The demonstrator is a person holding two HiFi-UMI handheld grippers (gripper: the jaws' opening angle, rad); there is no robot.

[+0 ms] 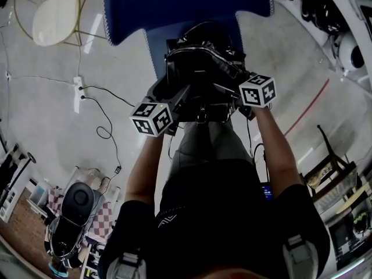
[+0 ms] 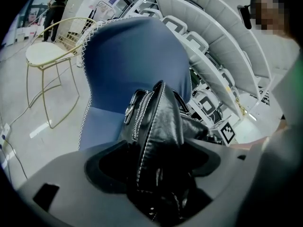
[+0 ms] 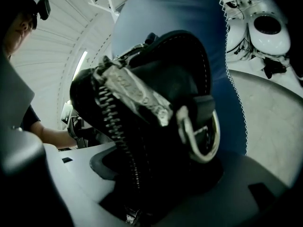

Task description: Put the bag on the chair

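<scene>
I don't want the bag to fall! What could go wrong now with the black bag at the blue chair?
The bag stands tall and narrow over the blue chair, so it might tip over or slide off the seat. Its metal ring sits near the right tongs, which could snag it when pulling away.
</scene>
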